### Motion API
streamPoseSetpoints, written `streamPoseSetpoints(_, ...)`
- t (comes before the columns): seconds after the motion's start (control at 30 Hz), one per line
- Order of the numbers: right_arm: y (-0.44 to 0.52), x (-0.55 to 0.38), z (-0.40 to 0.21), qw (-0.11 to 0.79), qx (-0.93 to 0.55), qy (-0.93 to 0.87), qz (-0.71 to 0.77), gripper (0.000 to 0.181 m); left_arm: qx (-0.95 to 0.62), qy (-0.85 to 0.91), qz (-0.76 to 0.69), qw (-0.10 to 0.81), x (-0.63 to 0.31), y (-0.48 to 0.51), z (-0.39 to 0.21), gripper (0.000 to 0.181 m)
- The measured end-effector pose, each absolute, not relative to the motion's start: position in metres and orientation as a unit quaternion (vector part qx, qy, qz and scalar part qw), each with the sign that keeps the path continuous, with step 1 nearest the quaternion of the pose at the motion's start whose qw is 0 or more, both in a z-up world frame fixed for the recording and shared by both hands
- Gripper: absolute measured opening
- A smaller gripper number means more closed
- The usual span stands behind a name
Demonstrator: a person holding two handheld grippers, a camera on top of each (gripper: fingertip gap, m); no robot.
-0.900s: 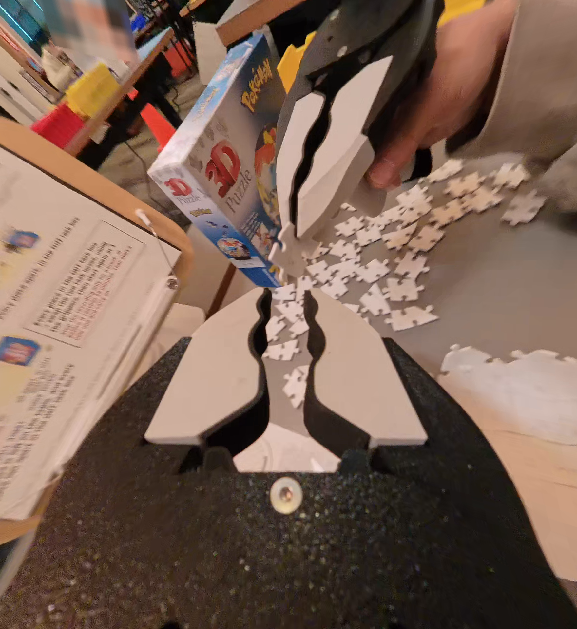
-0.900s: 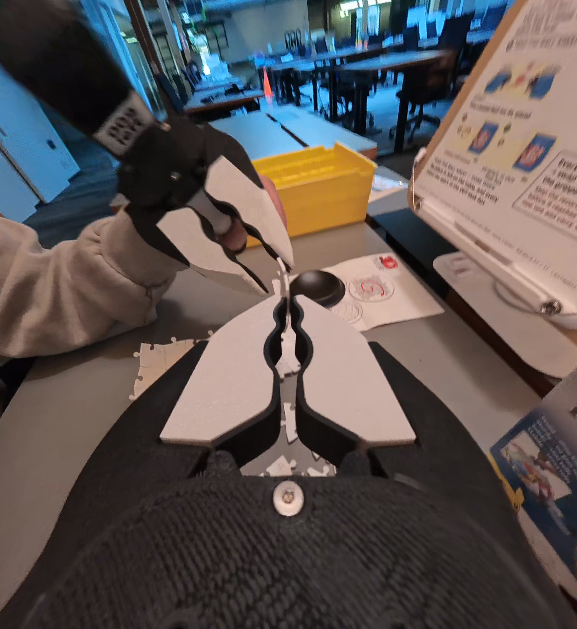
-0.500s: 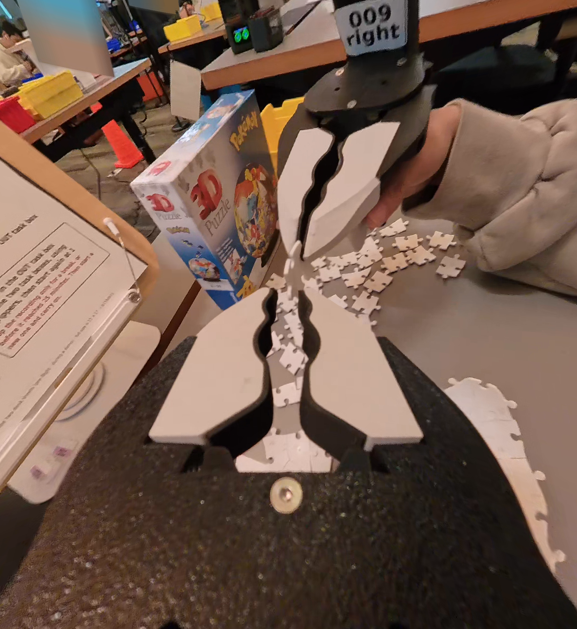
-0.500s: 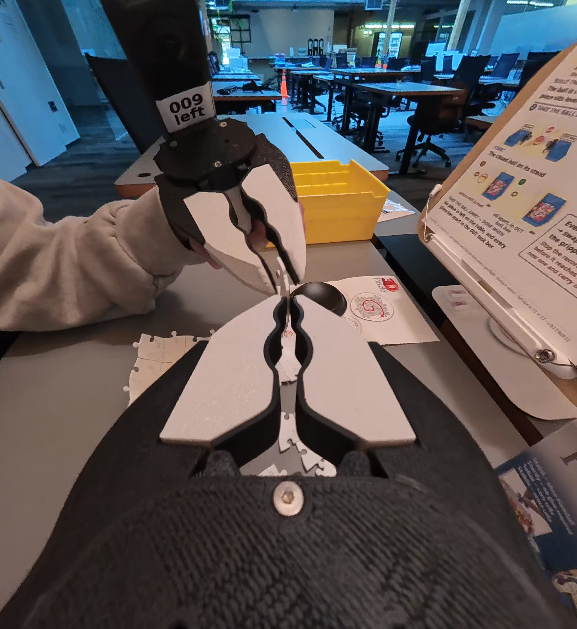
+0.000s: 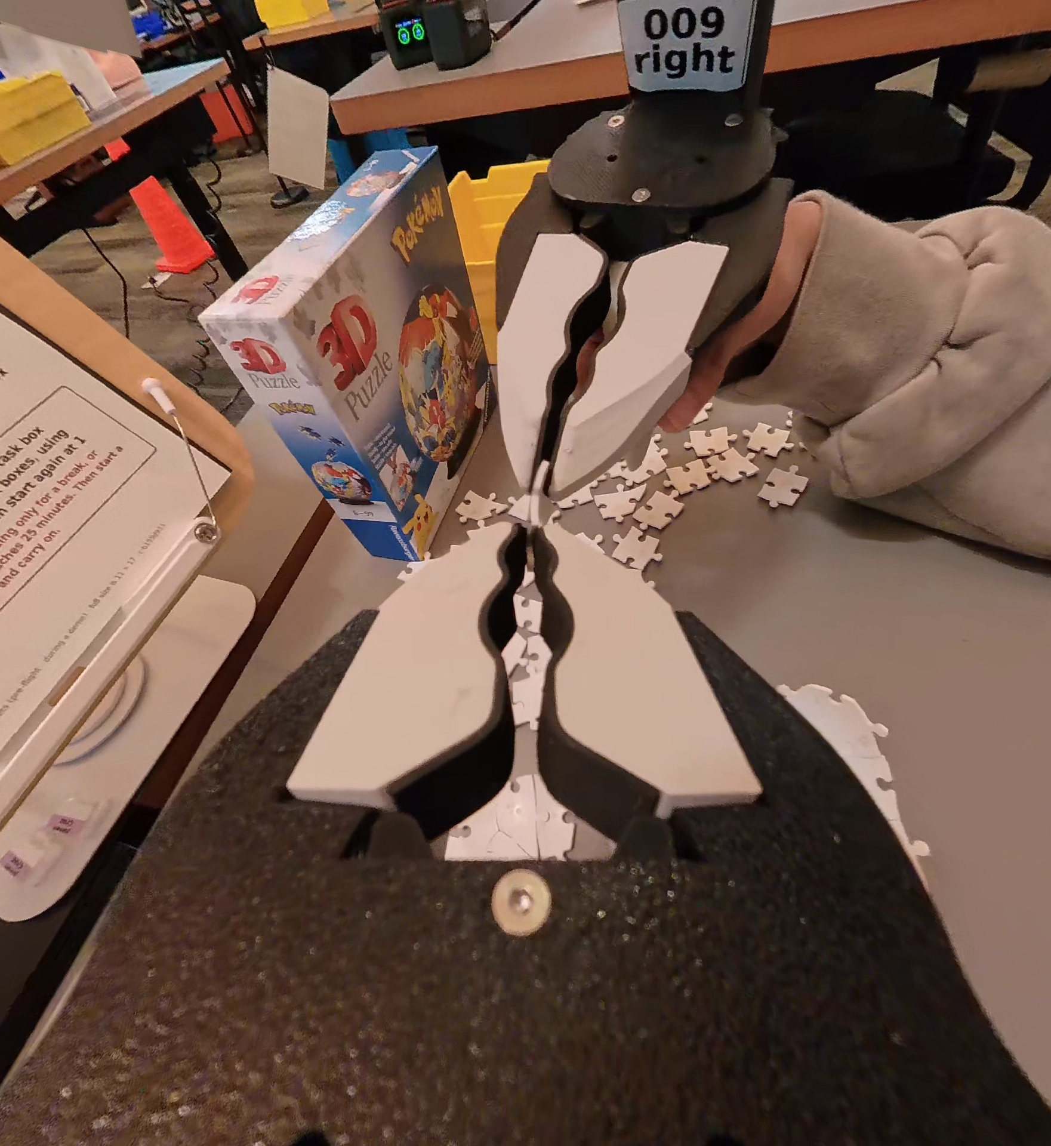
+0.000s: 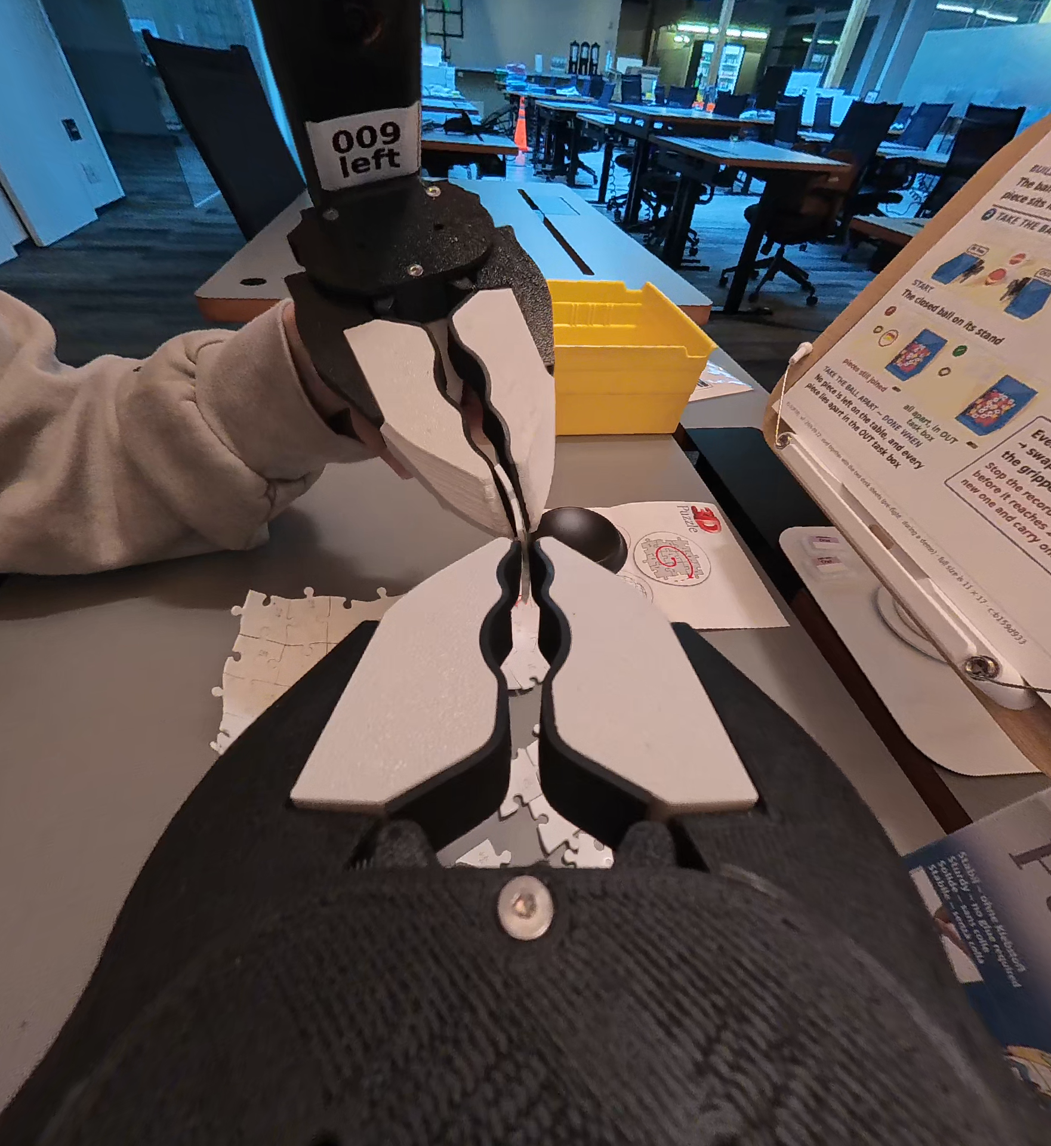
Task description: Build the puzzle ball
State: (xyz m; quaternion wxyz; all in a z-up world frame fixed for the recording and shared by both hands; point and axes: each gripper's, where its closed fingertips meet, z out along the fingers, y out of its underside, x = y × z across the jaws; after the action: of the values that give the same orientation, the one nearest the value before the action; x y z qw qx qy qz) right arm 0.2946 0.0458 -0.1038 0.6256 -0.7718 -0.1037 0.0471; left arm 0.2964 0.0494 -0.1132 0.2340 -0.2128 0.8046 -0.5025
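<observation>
A white puzzle piece [image 5: 538,496] is held edge-on in the air between the two grippers, which meet tip to tip above the grey table [image 5: 820,620]. My left gripper [image 5: 526,530] is shut on its near edge. My right gripper [image 5: 538,487] comes down from above, shut on its far edge. In the right wrist view the piece [image 6: 526,577] runs from my right gripper [image 6: 526,549] up into the left gripper [image 6: 519,524]. Several loose white pieces [image 5: 665,496] lie below. A joined curved section [image 6: 287,639] lies flat and also shows in the left wrist view [image 5: 851,732].
The puzzle box [image 5: 355,384] stands at the table's edge. A black dome stand [image 6: 578,533] sits on a leaflet [image 6: 727,589]. A yellow bin [image 6: 622,366] is behind them. An instruction board [image 6: 975,403] on its stand borders the work area. Sleeved arms rest on the table.
My right gripper carried the piece to my left gripper's tips. My left gripper's fingers, apart before, have closed on the piece. Both grippers tilted more upright.
</observation>
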Motion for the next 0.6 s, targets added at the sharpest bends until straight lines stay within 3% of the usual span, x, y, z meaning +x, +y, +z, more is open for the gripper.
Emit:
streamPoseSetpoints(0.03, 0.046, 0.294, -0.104, 0.625, -0.772, -0.105, 0.049, 0.003, -0.216, 0.804, -0.505, 0.226, 0.296, 0.049, -0.113, 0.002)
streamPoseSetpoints(0.53, 0.041, 0.300, -0.107, 0.619, -0.779, -0.081, 0.058, 0.004, -0.254, 0.806, -0.507, 0.168, 0.294, 0.052, -0.120, 0.002)
streamPoseSetpoints(0.6, 0.038, 0.302, -0.107, 0.619, -0.779, -0.072, 0.065, 0.011, -0.261, 0.806, -0.506, 0.163, 0.295, 0.053, -0.121, 0.002)
